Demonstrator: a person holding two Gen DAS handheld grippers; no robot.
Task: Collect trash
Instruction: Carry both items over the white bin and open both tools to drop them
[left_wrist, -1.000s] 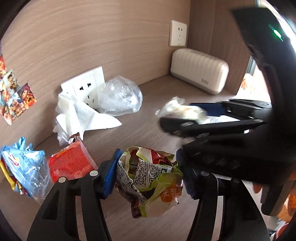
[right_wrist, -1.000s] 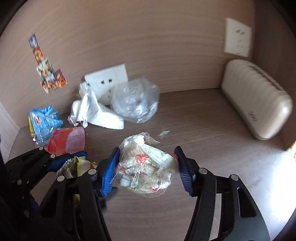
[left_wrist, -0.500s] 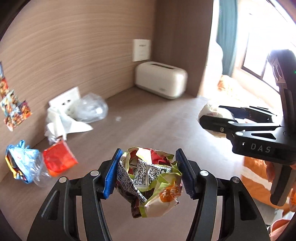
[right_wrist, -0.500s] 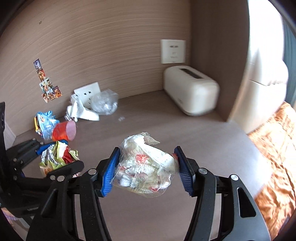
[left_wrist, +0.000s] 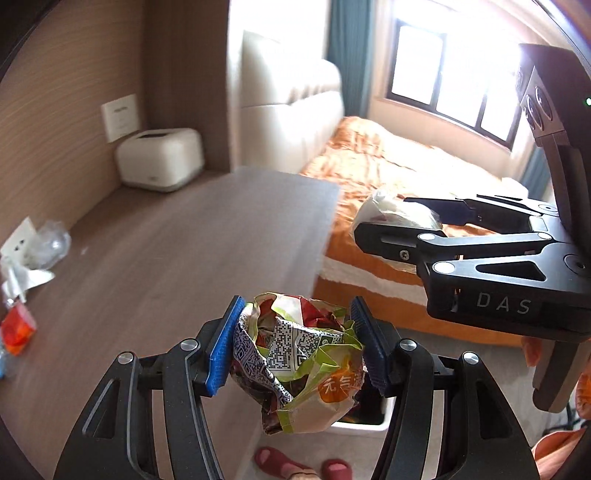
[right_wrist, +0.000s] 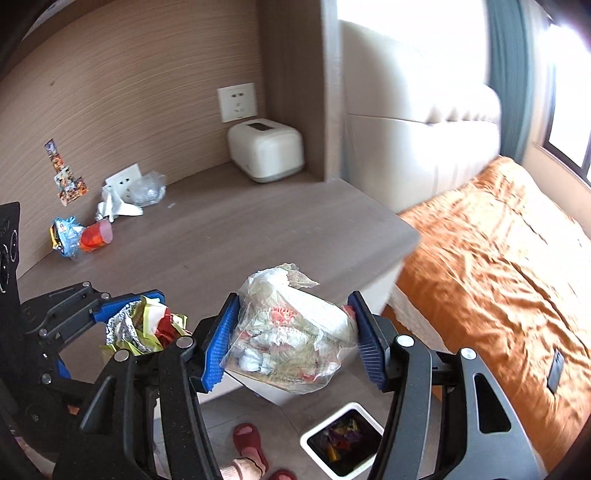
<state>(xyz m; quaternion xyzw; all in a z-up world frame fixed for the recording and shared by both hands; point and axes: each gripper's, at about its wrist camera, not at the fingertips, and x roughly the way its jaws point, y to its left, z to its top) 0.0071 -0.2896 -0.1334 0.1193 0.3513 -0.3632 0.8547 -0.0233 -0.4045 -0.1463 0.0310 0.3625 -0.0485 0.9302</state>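
My left gripper (left_wrist: 295, 349) is shut on a crumpled green and red snack wrapper (left_wrist: 299, 354), held in the air past the desk's front edge. My right gripper (right_wrist: 291, 343) is shut on a clear plastic bag of trash (right_wrist: 288, 343), also off the desk. A white bin (right_wrist: 341, 441) with trash inside stands on the floor below and a little right of the right gripper; its rim (left_wrist: 354, 428) peeks out under the wrapper in the left wrist view. The right gripper (left_wrist: 388, 221) shows at the right of the left wrist view.
On the desk (right_wrist: 229, 243) lie a blue wrapper (right_wrist: 64, 236), a red wrapper (right_wrist: 96, 234), white tissue (right_wrist: 114, 206) and a clear bag (right_wrist: 147, 188) by the wall. A white box (right_wrist: 266, 151) sits at the back. An orange bed (right_wrist: 498, 258) is right. Red slippers (right_wrist: 251, 441) on the floor.
Both grippers have pulled back from the desk with their trash and now hang beyond its front edge. The bed, floor and bin have come into view.
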